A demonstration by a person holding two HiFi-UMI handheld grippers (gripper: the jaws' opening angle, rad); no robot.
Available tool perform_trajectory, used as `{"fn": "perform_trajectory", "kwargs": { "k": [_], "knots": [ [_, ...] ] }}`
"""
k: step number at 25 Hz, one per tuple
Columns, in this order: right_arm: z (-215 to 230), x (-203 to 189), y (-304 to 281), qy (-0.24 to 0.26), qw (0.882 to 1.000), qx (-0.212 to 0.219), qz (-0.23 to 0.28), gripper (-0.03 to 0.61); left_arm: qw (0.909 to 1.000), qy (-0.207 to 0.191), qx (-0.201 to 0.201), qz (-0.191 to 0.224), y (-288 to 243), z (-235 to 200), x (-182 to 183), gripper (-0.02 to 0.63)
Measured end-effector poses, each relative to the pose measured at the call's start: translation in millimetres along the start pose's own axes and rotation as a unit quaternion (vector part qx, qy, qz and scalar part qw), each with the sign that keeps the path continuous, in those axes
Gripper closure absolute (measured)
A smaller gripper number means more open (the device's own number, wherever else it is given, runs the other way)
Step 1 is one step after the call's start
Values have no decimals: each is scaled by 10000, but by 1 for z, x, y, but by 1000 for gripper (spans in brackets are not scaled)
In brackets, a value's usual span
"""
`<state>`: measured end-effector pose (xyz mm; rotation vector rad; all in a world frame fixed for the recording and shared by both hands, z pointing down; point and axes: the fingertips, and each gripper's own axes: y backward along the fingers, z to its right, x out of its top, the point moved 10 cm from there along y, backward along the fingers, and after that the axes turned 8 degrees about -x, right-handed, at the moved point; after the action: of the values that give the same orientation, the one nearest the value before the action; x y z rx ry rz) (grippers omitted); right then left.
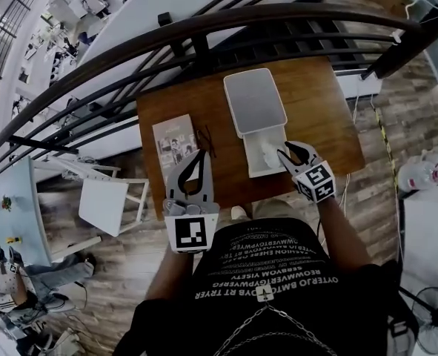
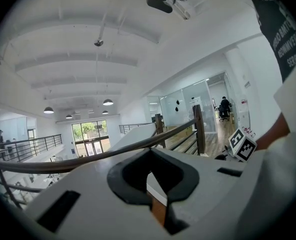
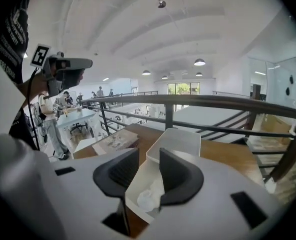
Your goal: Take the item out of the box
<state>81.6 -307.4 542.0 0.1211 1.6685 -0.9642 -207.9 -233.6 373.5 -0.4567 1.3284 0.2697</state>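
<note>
A white box (image 1: 257, 170) lies on the brown wooden table (image 1: 322, 117), its tray toward me and its lid (image 1: 254, 102) flipped open behind it. A white crumpled item (image 1: 269, 154) rests in the tray (image 3: 132, 191) and shows as a pale lump (image 3: 150, 200). My right gripper (image 1: 291, 151) hovers at the tray's right side, jaws open and empty (image 3: 149, 170), with the tray below the gap. My left gripper (image 1: 201, 154) is raised at the table's front left, away from the box. Its dark pads meet at the tips (image 2: 149, 153) and hold nothing.
A printed booklet (image 1: 176, 143) lies left of the box, with a small dark thing (image 1: 206, 141) beside it. A dark railing (image 1: 204, 28) runs along the table's far side. A white chair (image 1: 104, 202) stands to the left, below the table's level.
</note>
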Motion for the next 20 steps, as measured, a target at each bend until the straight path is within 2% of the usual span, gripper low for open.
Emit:
{"fn": "perform_trajectory", "kwargs": {
  "k": [9,20],
  "knots": [
    [22,-47,-48,36,9960,476,-760,452,9997,55,58,-211,-49,0,5,607],
    [36,-85,-103,412,9814,929,-1631,445,9986,27,38,-521,-86,1,-2,607]
  ]
}}
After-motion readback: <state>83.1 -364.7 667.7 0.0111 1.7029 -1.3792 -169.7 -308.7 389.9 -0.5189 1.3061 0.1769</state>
